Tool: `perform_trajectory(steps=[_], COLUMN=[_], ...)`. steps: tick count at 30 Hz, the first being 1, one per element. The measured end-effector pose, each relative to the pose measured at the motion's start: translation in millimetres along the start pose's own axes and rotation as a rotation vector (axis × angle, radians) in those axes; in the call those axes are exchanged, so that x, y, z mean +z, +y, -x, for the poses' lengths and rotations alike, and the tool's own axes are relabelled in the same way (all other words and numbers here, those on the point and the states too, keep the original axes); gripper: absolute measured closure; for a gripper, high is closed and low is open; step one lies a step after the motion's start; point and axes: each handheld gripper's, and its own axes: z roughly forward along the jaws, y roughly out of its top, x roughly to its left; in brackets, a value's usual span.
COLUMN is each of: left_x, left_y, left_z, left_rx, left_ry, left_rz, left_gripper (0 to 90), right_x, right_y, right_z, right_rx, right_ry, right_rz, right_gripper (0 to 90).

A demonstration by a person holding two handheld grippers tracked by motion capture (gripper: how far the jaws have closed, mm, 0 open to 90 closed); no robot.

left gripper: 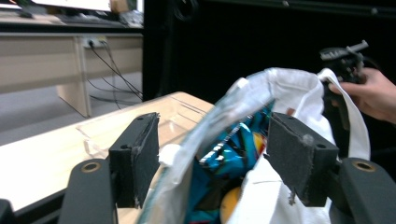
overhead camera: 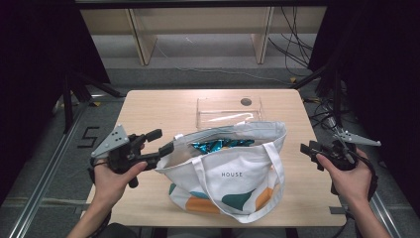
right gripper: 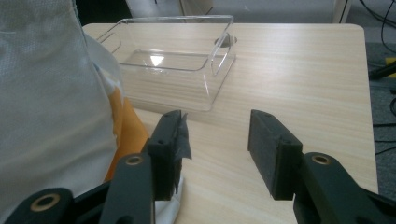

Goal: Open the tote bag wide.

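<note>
A white tote bag marked HOUSE, with orange and teal shapes, stands open at the table's middle. A shiny blue snack packet lies inside it. My left gripper is open at the bag's left rim. In the left gripper view the rim runs between the wide-apart pads, with the packet and something round and orange below. My right gripper is open, right of the bag. The right gripper view has bare table between its jaws and the bag at the left.
A clear plastic tray sits behind the bag at the table's far middle, next to a round grommet hole. The tray is ahead of my right gripper. Bare tabletop lies left and right of the bag.
</note>
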Motion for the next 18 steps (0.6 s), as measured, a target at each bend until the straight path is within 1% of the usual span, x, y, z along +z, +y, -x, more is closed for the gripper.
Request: perform_trajectory(steps=[1, 2, 3, 4, 5, 6, 7, 8, 9, 10, 11, 12, 13, 14, 15, 16, 17, 18], left_x=[0.0, 5.6, 9.0, 11.4, 14.6, 18.1, 18.1, 21.8, 29.7, 29.7, 38.0, 42.2, 50.0, 62.8, 62.8, 76.2, 82.7, 89.8], left_y=[0.0, 0.5, 0.8, 1.6, 2.6, 4.9, 4.9, 6.9, 11.6, 11.6, 16.1, 18.6, 20.4, 20.7, 20.7, 20.2, 19.8, 19.5], left_z=[0.0, 3.7, 5.3, 7.5, 9.8, 14.0, 14.0, 17.8, 26.4, 26.4, 35.6, 39.2, 44.6, 52.0, 52.0, 57.5, 59.2, 61.1], left_rx=[0.0, 0.011, 0.015, 0.018, 0.028, 0.043, 0.043, 0.058, 0.094, 0.094, 0.141, 0.182, 0.21, 0.235, 0.235, 0.256, 0.259, 0.269], left_ry=[0.0, -0.011, -0.023, -0.025, -0.037, -0.041, -0.041, -0.05, -0.065, -0.065, -0.067, -0.074, -0.093, -0.11, -0.11, -0.143, -0.159, -0.175], left_rz=[0.0, -0.01, -0.011, -0.02, -0.018, -0.027, -0.027, -0.036, -0.052, -0.052, -0.079, -0.108, -0.136, -0.166, -0.166, -0.211, -0.234, -0.265], left_gripper=[33.8, 33.8, 33.8, 33.8, 33.8, 34.3, 35.3, 35.3, 39.0, 40.8, 43.6, 45.9, 45.9, 51.1, 52.4, 52.4, 52.0, 51.9], right_x=[0.9, 0.8, 1.4, 1.9, 2.2, 2.0, 2.5, 2.5, 2.3, 2.3, 1.4, 1.2, 1.2, 1.8, 1.4, 1.5, 0.2, -0.3], right_y=[0.6, 0.3, 1.5, 1.3, 1.7, 2.4, 2.9, 2.9, 4.5, 4.5, 5.4, 5.9, 5.9, 6.1, 6.1, 5.8, 5.2, 5.1], right_z=[-0.5, -0.8, -1.2, -4.3, -1.4, -2.0, -6.1, -6.1, -3.6, -3.6, -6.8, -8.0, -8.0, -9.9, -10.2, -5.5, -9.6, -9.3], right_rx=[-0.009, -0.02, -0.025, 0.005, -0.047, -0.044, 0.002, 0.002, -0.036, -0.036, -0.006, 0.006, 0.006, 0.019, 0.017, -0.04, -0.002, -0.016], right_ry=[-0.004, -0.003, -0.009, -0.003, -0.008, -0.009, -0.013, -0.013, -0.015, -0.015, -0.015, -0.006, -0.006, -0.013, -0.011, -0.009, -0.004, -0.01], right_rz=[0.005, -0.003, 0.002, 0.003, -0.001, 0.003, 0.006, 0.006, 0.004, 0.004, 0.003, 0.0, 0.0, 0.019, 0.014, 0.012, 0.0, 0.001], right_gripper=[56.0, 56.2, 56.4, 56.4, 57.1, 58.0, 58.6, 58.6, 58.9, 58.9, 59.1, 59.0, 59.0, 59.0, 59.0, 58.9, 58.7, 58.5])
